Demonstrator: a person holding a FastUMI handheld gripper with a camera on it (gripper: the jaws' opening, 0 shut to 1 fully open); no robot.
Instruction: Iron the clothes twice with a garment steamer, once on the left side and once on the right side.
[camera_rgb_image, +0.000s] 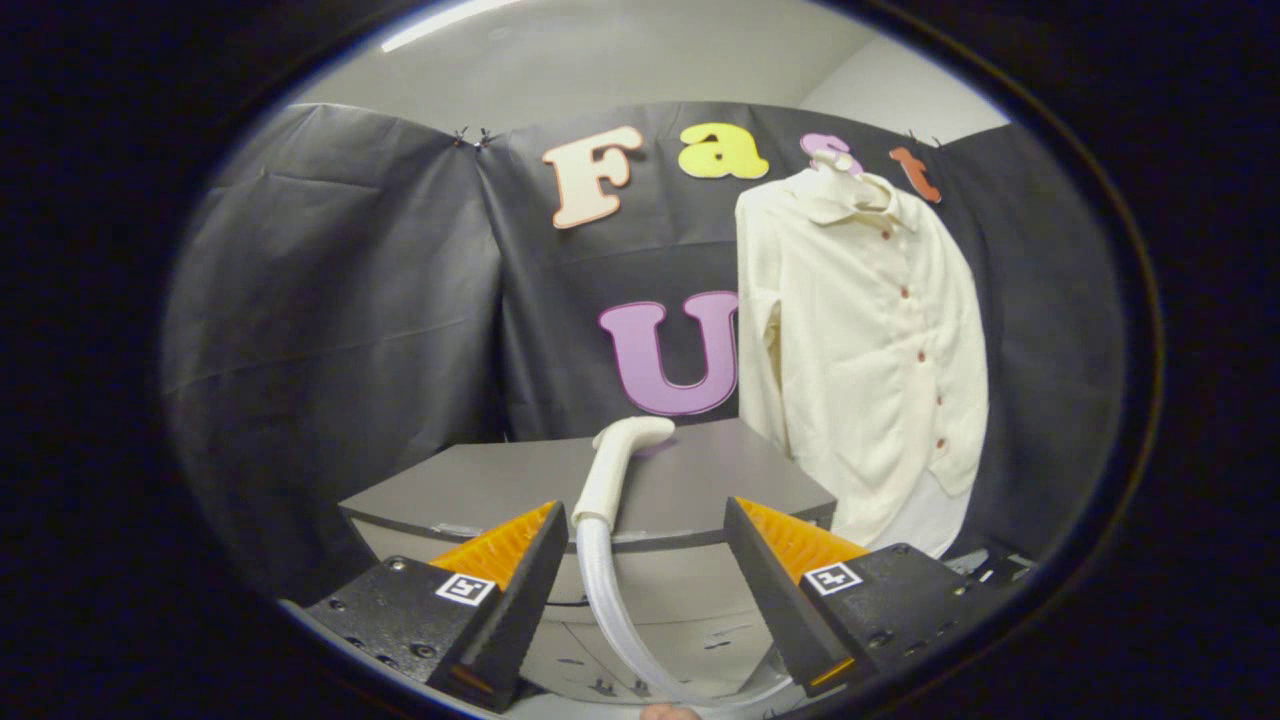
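A cream long-sleeved shirt (870, 350) with small dark buttons hangs on a hanger against the black cloth wall, beyond my fingers and to the right. A white garment steamer head (622, 462) lies on a grey table (500, 485) just ahead of my fingers, nozzle pointing right. Its ribbed hose (610, 610) drops off the table's front edge and curves down between my fingers. My gripper (647, 600) stands open, fingers wide apart on either side of the hose and touching nothing.
The grey table has a rounded front edge and a pale cabinet front (660, 620) below it. Black cloth walls close in behind and on both sides. A fingertip (668, 712) shows below the hose.
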